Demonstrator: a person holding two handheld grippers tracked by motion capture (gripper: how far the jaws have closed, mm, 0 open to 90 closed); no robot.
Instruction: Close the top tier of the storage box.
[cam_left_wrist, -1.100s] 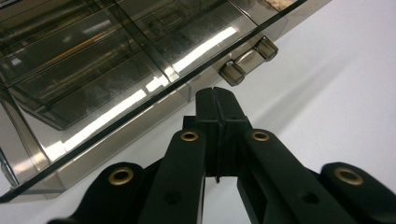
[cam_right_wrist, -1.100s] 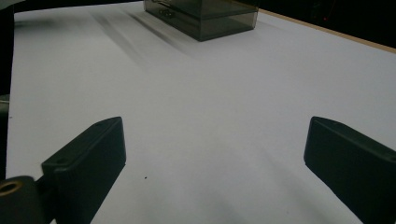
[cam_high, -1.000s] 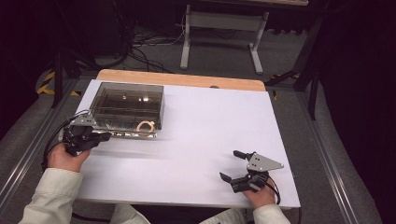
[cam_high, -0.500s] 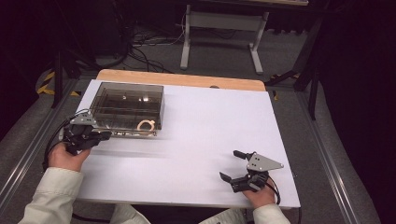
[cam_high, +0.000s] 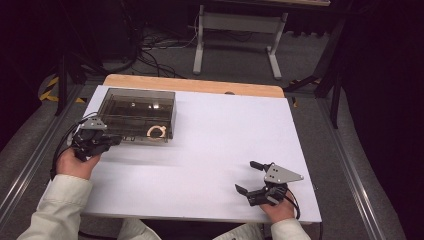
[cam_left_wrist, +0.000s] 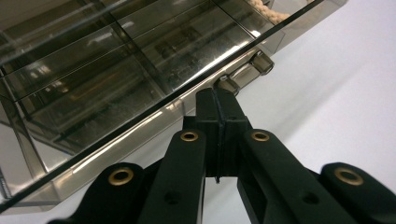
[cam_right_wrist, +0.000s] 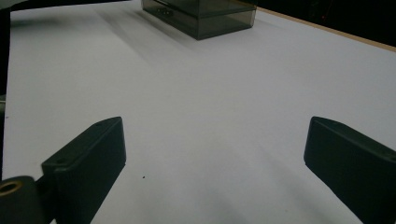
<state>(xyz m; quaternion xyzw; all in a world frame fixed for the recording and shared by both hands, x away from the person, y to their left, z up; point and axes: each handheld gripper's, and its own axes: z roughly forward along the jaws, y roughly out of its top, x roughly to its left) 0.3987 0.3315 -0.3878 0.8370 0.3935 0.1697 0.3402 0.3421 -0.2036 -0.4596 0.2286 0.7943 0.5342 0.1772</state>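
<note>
A smoky transparent plastic box (cam_high: 137, 112) with a shut lid stands at the table's back left; a cream ring (cam_high: 156, 132) lies inside its near right corner. My left gripper (cam_high: 112, 141) is shut, and its tips touch the box's front edge. In the left gripper view the jaws (cam_left_wrist: 217, 100) press flat together just under the lid's rim, beside two small latches (cam_left_wrist: 261, 63), with nothing between them. My right gripper (cam_high: 245, 176) rests at the front right of the table, open and empty. Its two pads (cam_right_wrist: 88, 158) stand far apart over bare white table.
The white tabletop (cam_high: 225, 135) has a wooden strip (cam_high: 200, 86) along its far edge. Behind the table are a metal stand (cam_high: 235, 30) and cables on the floor. The box (cam_right_wrist: 201, 14) lies far ahead in the right gripper view.
</note>
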